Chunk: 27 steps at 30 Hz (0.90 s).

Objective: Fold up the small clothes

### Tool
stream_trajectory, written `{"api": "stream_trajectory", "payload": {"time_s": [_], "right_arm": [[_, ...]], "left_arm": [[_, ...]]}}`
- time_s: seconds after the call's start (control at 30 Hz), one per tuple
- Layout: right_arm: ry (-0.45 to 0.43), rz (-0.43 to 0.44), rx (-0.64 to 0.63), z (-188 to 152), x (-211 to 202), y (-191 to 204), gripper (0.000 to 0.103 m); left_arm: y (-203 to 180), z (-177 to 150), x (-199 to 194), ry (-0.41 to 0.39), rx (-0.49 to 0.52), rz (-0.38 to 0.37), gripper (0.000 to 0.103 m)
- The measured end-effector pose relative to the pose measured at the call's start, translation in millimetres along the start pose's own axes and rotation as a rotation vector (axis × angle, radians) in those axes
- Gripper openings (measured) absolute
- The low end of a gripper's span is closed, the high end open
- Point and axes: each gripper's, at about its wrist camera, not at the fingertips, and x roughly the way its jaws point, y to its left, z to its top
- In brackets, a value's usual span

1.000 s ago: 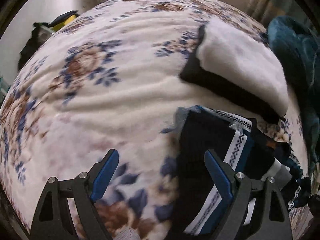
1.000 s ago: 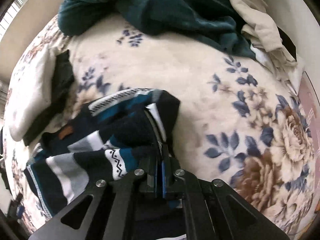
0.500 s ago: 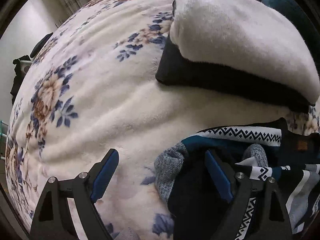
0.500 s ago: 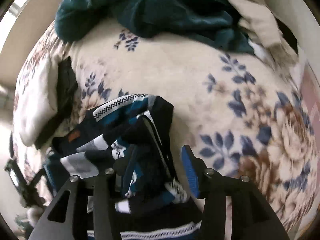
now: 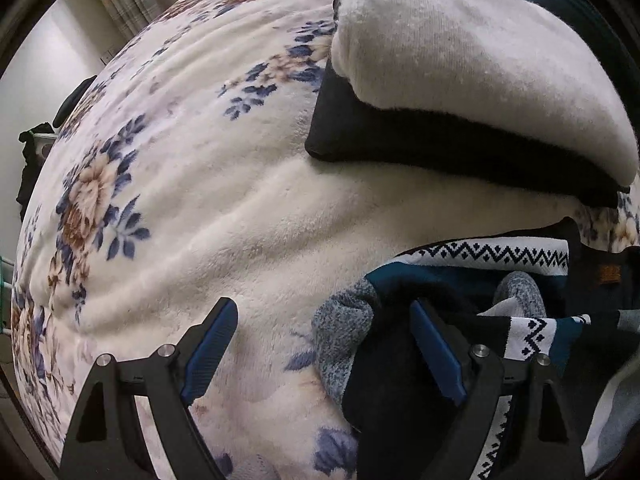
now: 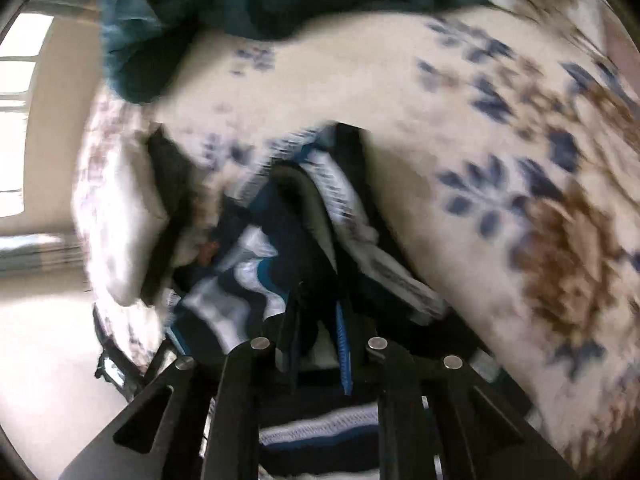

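Note:
A small knitted sweater (image 5: pixel 472 288) in navy, teal, white and grey lies bunched on the floral blanket (image 5: pixel 224 200). My left gripper (image 5: pixel 324 332) is open, low over the blanket, with its right finger against the sweater's grey cuff and dark edge. In the blurred right wrist view the sweater (image 6: pixel 256 276) lies under my right gripper (image 6: pixel 320 320), whose fingers are close together with dark cloth between them.
A folded white garment (image 5: pixel 460 52) lies on a folded black one (image 5: pixel 440 144) just beyond the sweater. A teal blanket heap (image 6: pixel 248 4) lies at the far side of the bed. The bed's left edge and the floor show in the right wrist view.
The right gripper opened half a second ago and has now closed again on the sweater while swinging fast. The left gripper stayed open and crept closer to the folded stack.

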Motion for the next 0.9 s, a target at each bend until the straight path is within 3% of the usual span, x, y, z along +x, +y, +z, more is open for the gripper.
{"api": "stream_trajectory", "payload": {"time_s": [0.07, 0.13, 0.17, 0.27, 0.33, 0.4, 0.43, 0.47, 0.6, 0.7, 0.73, 0.77, 0.83, 0.87, 0.9], "right_arm": [[0.067, -0.162, -0.016, 12.4, 11.8, -15.1, 0.039], [0.019, -0.296, -0.059, 21.7, 7.1, -19.2, 0.041], [-0.013, -0.301, -0.079, 24.9, 2.3, -17.9, 0.042], [-0.07, -0.16, -0.113, 38.1, -4.4, -3.2, 0.05], [-0.06, -0.111, -0.142, 47.8, 8.3, 10.9, 0.05], [0.008, -0.14, -0.183, 57.0, 38.2, 28.2, 0.05], [0.023, -0.155, -0.192, 59.0, 47.8, 33.3, 0.045], [0.027, -0.165, -0.212, 57.1, 55.1, 39.5, 0.006], [-0.111, -0.203, -0.238, 62.2, 44.9, 49.3, 0.004], [-0.083, -0.212, -0.225, 83.6, 48.0, 41.8, 0.005], [-0.067, -0.22, -0.246, 84.9, 46.7, 46.0, 0.012], [-0.08, -0.246, -0.283, 81.9, 40.3, 54.4, 0.028], [-0.156, -0.28, -0.362, 69.3, 21.7, 70.6, 0.05], [-0.198, -0.257, -0.411, 52.9, 12.3, 82.0, 0.05], [-0.187, -0.224, -0.445, 48.4, 13.1, 87.8, 0.05]], "left_arm": [[0.7, 0.5, -2.2, 0.001, 0.0, -0.003, 0.087], [0.7, 0.2, -4.1, 0.001, 0.001, -0.005, 0.087], [0.7, 0.7, -4.5, 0.0, 0.004, -0.006, 0.087], [-1.9, 0.5, -3.2, -0.006, 0.028, 0.004, 0.087], [-4.1, -0.1, -2.8, -0.007, 0.037, 0.01, 0.087], [-5.0, -0.1, -2.6, -0.01, 0.043, 0.016, 0.087], [-5.1, -0.3, -2.7, -0.01, 0.043, 0.017, 0.087], [-5.0, -0.3, -3.2, -0.011, 0.044, 0.016, 0.087], [0.9, 2.6, -8.7, -0.025, 0.021, 0.028, 0.087], [8.9, 6.0, -27.8, -0.048, -0.016, 0.011, 0.087], [10.3, 5.0, -36.9, -0.062, -0.024, 0.0, 0.087], [9.5, 1.1, -49.8, -0.081, -0.026, -0.012, 0.087], [3.1, -8.3, -65.0, -0.094, -0.018, -0.034, 0.087], [-3.2, -14.0, -70.1, -0.09, -0.005, -0.051, 0.087], [-14.1, -20.9, -71.4, -0.074, 0.024, -0.061, 0.087]]}}
